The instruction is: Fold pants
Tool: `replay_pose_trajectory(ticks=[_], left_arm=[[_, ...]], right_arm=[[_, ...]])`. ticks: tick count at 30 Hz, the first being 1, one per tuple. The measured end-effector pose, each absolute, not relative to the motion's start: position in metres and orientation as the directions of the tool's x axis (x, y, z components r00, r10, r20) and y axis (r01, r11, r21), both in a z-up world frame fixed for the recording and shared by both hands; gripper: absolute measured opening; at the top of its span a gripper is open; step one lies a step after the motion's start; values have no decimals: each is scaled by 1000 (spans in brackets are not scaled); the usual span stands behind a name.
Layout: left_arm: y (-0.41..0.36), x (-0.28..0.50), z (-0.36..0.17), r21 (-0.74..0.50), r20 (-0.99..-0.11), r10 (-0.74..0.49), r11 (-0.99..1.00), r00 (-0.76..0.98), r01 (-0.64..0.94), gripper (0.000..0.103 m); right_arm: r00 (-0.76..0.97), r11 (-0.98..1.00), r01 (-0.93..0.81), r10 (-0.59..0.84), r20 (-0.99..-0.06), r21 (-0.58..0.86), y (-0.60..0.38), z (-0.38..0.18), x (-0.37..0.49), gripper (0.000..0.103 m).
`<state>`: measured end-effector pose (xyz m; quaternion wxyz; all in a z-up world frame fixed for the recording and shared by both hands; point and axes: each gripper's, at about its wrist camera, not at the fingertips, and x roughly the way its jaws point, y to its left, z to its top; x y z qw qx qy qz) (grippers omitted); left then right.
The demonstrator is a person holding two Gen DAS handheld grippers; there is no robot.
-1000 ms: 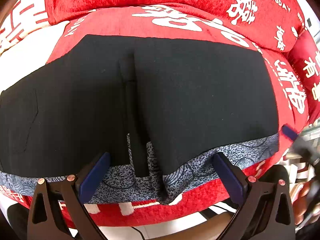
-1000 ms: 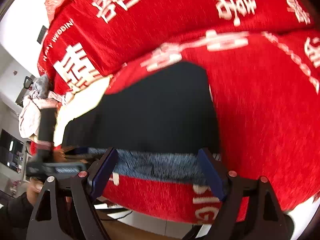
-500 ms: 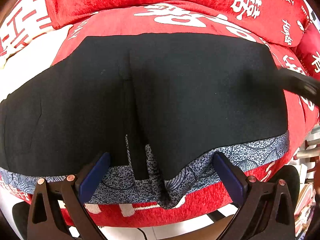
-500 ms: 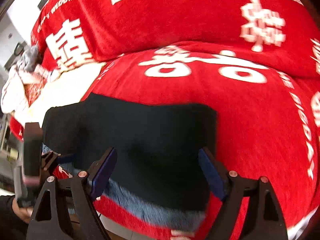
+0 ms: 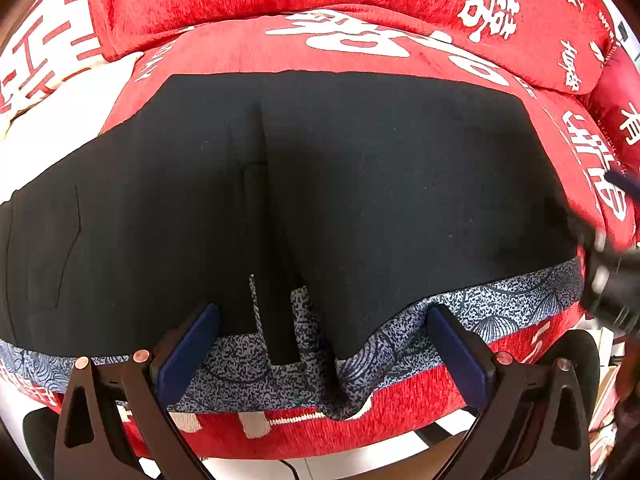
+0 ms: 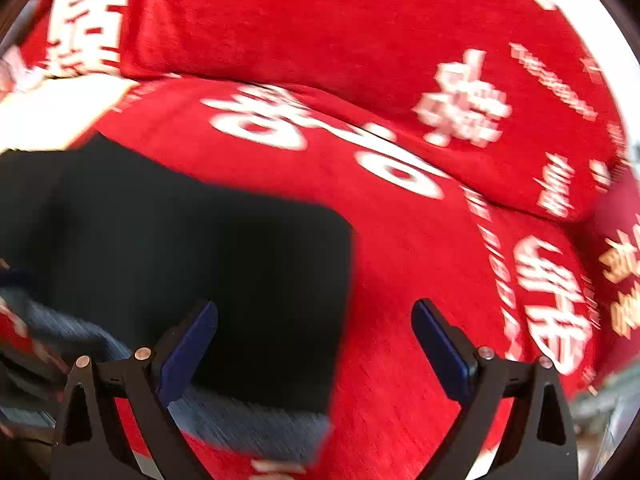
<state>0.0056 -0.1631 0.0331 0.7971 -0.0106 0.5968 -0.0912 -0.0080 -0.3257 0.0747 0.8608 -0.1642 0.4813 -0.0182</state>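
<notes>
Honestly, both tongs hang empty: left tongs [image 5: 320, 344] wide, right tongs [image 6: 316, 340] opening. Pinch the pants [image 5: 360, 184] at the patterned waistband [image 5: 500, 300] corners, fold evenly across the sofa [image 5: 360, 420].

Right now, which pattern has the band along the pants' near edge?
Blue-grey speckled print with fan-like lines on the band; clearest in the left wrist view.

You've got one pair of pants [image 5: 360, 200], one red sofa [image 5: 360, 40], two grippers: left [image 5: 322, 344], right [image 6: 314, 340].
</notes>
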Motion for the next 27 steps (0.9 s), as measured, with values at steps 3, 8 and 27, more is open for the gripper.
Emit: replay_pose_trajectory(ticks=[3, 8, 27], left_arm=[[-165, 5, 35, -117, -952, -151, 983, 266, 138, 103], [-154, -1, 48, -134, -940, -150, 988, 306, 73, 103], [-133, -10, 49, -93, -932, -116, 992, 344, 82, 103]], right_arm=[[493, 948, -95, -221, -842, -304, -334, 53, -28, 98], [526, 974, 11, -197, -828, -224, -350, 66, -56, 99], [496, 983, -59, -124, -859, -176, -299, 51, -39, 99]])
